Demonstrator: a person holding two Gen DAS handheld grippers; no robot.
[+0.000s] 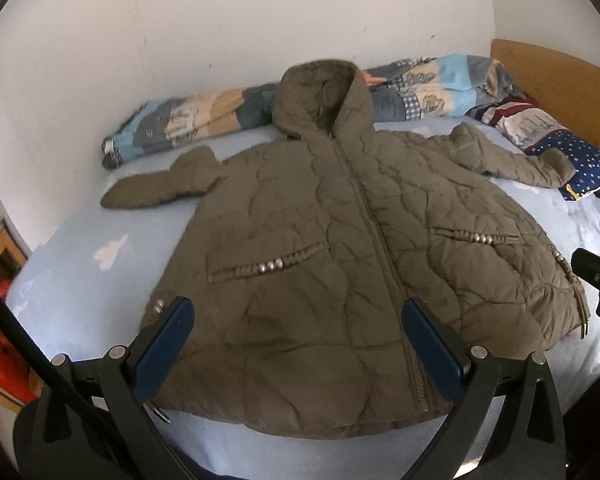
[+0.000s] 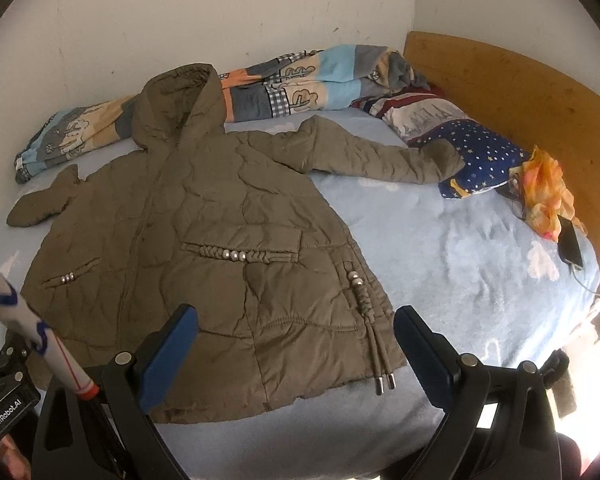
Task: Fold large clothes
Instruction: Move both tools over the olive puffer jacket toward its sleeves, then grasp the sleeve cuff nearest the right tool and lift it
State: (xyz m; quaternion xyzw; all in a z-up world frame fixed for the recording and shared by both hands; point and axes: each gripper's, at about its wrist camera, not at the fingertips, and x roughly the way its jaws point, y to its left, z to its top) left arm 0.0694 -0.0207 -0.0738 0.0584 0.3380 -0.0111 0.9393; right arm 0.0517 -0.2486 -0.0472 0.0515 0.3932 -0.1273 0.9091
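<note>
Lying flat on the bed, front side up and zipped, is a quilted olive jacket with its hood toward the wall and both sleeves spread out to the sides. The left gripper hangs low over the near hem, pointing forward and slightly down at the left half of the jacket; its blue-padded fingers stand wide apart with nothing between them but the cloth below, and I can't tell whether they touch it. The right gripper takes the same pose over the jacket's right hem corner, fingers equally spread, with the two drawstring ends lying on the hem between them. A rolled patterned quilt lies along the wall behind the hood, and a starry blue pillow sits by the wooden headboard, the right sleeve's cuff resting against it. A phone lies near the bed's edge beside an orange cloth.
</note>
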